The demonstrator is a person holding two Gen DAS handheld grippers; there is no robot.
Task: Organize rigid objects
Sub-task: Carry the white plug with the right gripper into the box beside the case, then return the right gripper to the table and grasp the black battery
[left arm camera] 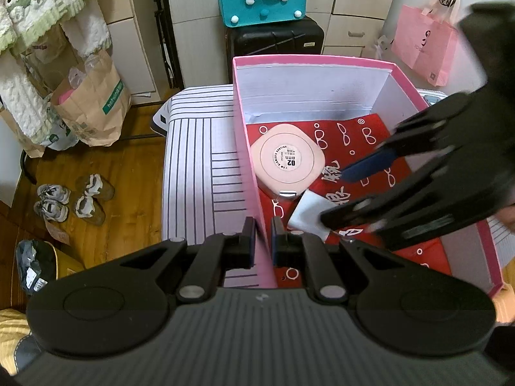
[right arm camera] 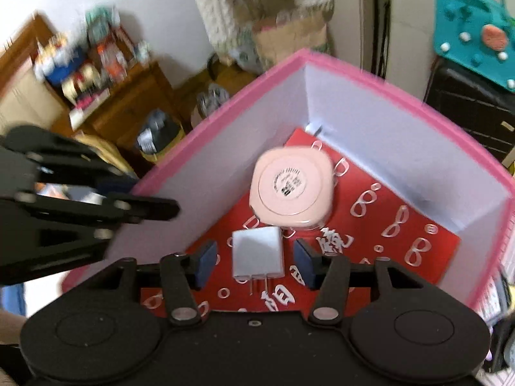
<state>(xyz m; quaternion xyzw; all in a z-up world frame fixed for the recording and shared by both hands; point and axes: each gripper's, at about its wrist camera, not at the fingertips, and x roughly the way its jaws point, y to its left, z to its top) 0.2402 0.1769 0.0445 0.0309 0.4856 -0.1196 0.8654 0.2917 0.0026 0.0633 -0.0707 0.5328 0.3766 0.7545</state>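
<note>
Clamped on the near left wall of the pink box (left arm camera: 254, 173), the left gripper (left arm camera: 263, 238) is seen with its jaws nearly closed, one pad outside the wall and one inside it, the thin card pinched between them. To its left, outside the box, a striped cloth (left arm camera: 193, 167) is spread under the box, and further left a wooden floor with small shoes (left arm camera: 74, 199) is visible. Just ahead of the left gripper and slightly to its right, inside the box, a pink rounded case (left arm camera: 288, 159) is lying on a red sheet printed with white glasses (left arm camera: 354, 141). A white plug adapter (left arm camera: 307, 214) is found just right of the left gripper's inner pad, beside the near corner of the case. Further right, the right gripper (left arm camera: 347, 193) is reaching down into the box from the right, blurred. In the right wrist view, the left gripper (right arm camera: 135, 199) appears at the far left on the box wall (right arm camera: 193, 173). The right gripper (right arm camera: 256, 262) is held with its jaws partly open, and nothing is gripped: the adapter (right arm camera: 257, 251) lies flat on the red sheet (right arm camera: 402, 251) between the two blue pads (right arm camera: 206, 257), a gap showing on each side, its metal prongs pointing back toward the gripper body. Directly beyond the adapter, ahead of the fingertips, the pink case (right arm camera: 291, 191) is seen, near the far corner of the box.
</note>
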